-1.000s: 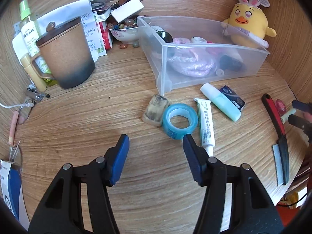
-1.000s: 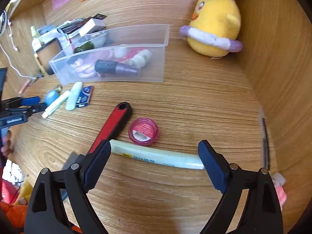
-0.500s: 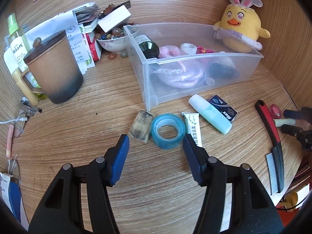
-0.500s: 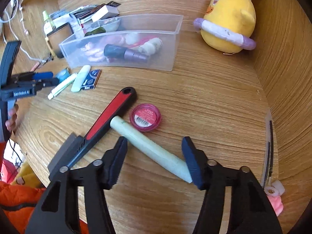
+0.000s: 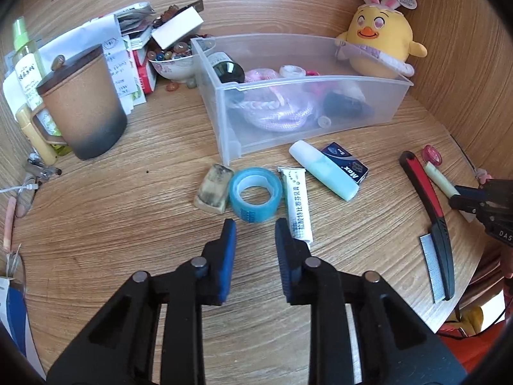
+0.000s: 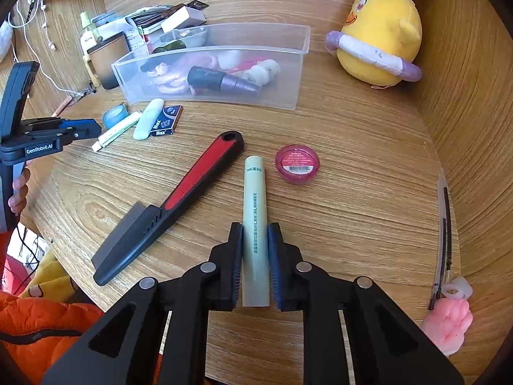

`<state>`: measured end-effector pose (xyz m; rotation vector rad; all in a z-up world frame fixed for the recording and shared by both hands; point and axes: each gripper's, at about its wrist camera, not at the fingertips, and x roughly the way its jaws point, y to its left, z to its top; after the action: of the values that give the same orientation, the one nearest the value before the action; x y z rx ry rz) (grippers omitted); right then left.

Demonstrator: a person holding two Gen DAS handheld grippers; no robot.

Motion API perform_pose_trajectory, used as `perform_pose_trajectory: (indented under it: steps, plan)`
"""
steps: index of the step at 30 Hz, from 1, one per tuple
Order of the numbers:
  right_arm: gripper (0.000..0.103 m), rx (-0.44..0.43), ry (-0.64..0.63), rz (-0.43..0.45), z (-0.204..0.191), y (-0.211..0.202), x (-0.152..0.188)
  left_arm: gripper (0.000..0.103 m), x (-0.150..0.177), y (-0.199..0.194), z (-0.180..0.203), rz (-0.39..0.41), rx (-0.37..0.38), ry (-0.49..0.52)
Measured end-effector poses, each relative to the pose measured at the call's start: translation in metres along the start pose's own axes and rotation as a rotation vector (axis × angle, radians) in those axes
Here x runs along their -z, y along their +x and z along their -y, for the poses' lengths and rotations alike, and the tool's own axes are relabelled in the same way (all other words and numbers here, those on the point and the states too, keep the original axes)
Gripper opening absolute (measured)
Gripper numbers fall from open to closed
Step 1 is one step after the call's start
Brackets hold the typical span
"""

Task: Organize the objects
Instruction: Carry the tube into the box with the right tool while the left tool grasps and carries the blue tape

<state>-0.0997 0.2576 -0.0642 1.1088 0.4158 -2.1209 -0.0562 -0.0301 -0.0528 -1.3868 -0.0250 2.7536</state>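
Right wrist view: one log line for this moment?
right gripper: shut on pale green tube | left gripper: open, empty, before tape roll

Colours around the clear plastic bin [image 5: 231,118]

In front of the bin lie a translucent blue tape roll [image 5: 255,194], a white tube [image 5: 297,202] with green print, a mint tube [image 5: 323,169] and a navy box [image 5: 346,162]; behind it a yellow chick plush [image 5: 380,43] with pink-and-white ears; left, a tan-to-charcoal mug [image 5: 85,109].

Pale green tube [image 6: 255,237] rear end hidden between right claw [image 6: 255,234] pads; comb [image 5: 433,224] teeth blurred.
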Motion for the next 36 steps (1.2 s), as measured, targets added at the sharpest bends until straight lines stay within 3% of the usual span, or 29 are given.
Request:
perform_pose_trajectory:
  steps: [9,13,14,18,19,20,26,36]
  plan:
    - [0.018,-0.03,-0.016,0.016,-0.014,0.004,-0.004,0.027,-0.013,0.019,0.003,-0.009,-0.069,-0.001]
    - [0.016,-0.018,-0.007,0.025,-0.014,0.006,-0.005,0.047,-0.019,0.024,0.004,-0.015,-0.075,-0.004]
    - [0.016,-0.015,-0.003,0.027,-0.014,0.006,-0.006,0.048,-0.021,0.025,0.004,-0.014,-0.073,-0.004]
    - [0.014,-0.004,0.012,0.031,-0.013,0.006,-0.007,0.048,-0.028,0.028,0.005,-0.008,-0.083,-0.004]
    - [0.014,-0.003,0.019,0.033,-0.012,0.006,-0.007,0.04,-0.03,0.028,0.005,0.007,-0.094,-0.008]
    - [0.014,-0.005,0.025,0.035,-0.01,0.006,-0.008,0.038,-0.031,0.027,0.005,0.023,-0.111,-0.009]
    - [0.014,0.004,0.042,0.081,-0.007,-0.003,-0.016,0.038,-0.029,0.014,0.005,0.076,-0.117,-0.002]
    - [0.014,-0.013,0.052,0.203,-0.004,-0.034,-0.047,0.038,-0.033,-0.038,0.009,0.19,-0.064,-0.011]
